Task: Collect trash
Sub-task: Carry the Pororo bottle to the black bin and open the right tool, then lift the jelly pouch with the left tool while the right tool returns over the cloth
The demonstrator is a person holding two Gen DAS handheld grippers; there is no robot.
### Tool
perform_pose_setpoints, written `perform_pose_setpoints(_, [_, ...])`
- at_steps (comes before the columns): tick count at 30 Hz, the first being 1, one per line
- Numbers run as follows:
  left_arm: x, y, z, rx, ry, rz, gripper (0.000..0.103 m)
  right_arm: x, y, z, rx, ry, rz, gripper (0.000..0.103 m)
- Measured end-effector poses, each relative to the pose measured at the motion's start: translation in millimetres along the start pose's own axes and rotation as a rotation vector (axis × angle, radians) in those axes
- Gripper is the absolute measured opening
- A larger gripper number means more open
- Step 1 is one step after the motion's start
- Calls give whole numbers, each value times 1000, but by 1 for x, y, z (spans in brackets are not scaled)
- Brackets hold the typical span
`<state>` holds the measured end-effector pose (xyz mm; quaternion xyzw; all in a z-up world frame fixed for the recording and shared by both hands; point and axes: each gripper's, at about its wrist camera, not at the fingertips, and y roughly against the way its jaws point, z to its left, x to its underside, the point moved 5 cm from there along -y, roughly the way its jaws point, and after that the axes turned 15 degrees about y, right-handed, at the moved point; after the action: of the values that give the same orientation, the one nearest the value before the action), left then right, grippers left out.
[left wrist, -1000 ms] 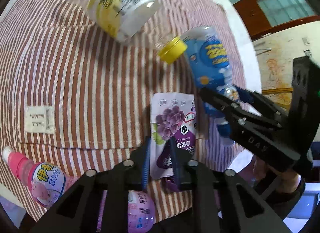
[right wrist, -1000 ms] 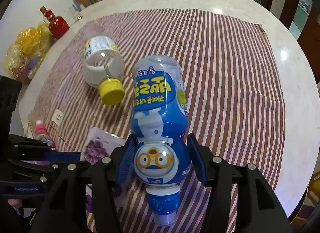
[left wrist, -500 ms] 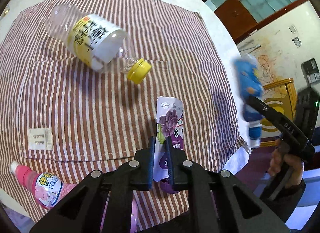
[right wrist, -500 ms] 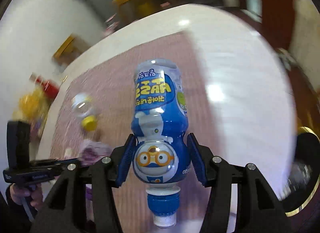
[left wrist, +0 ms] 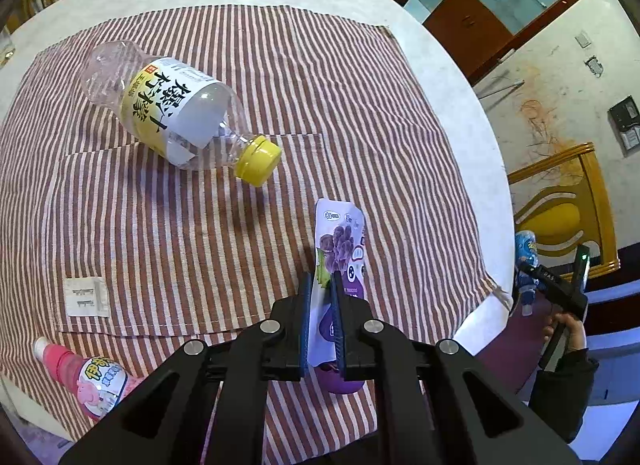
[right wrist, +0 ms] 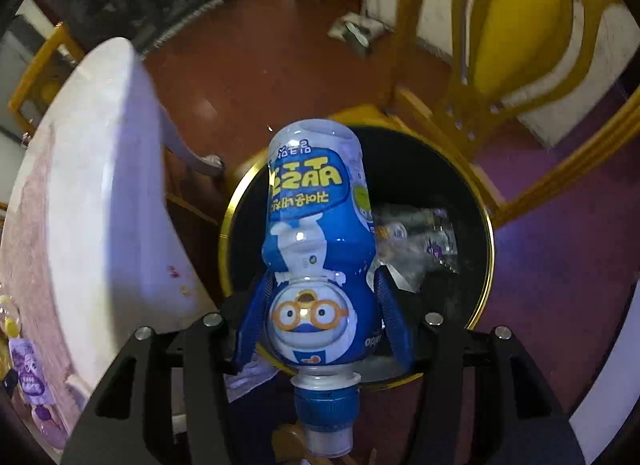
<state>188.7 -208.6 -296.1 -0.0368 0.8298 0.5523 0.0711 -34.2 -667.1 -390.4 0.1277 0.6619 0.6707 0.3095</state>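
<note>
My left gripper (left wrist: 320, 297) is shut on a purple grape jelly pouch (left wrist: 340, 249), lifted a little above the striped cloth (left wrist: 200, 225). A clear bottle with a yellow cap (left wrist: 168, 113) lies on its side on the cloth, and a pink bottle (left wrist: 88, 377) lies at the near left edge. My right gripper (right wrist: 320, 305) is shut on a blue penguin bottle (right wrist: 316, 249), held cap towards the camera over a black bin with a gold rim (right wrist: 486, 225). In the left wrist view, that right gripper (left wrist: 532, 277) shows small beyond the table edge.
The bin holds some clear wrappers (right wrist: 416, 233). The round white table (right wrist: 100, 185) stands left of the bin, and a yellow chair (right wrist: 516, 29) stands behind it. A person's hand (left wrist: 568, 337) holds the right gripper.
The right gripper carried the blue bottle off the table and now holds it over the bin. The left gripper closed on the purple pouch and lifted it slightly.
</note>
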Motion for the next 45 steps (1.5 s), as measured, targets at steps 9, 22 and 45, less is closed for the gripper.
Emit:
perform_pose_setpoints(9, [9, -13, -8, 7, -11, 56, 12, -1, 34, 29, 6, -6, -109, 74])
perform_pose_setpoints(22, [25, -32, -28, 5, -64, 110, 18, 86, 105, 278, -649, 682, -145, 32])
perform_pose_setpoints(45, [36, -47, -60, 12, -80, 107, 28, 89, 70, 311, -689, 714, -51, 25])
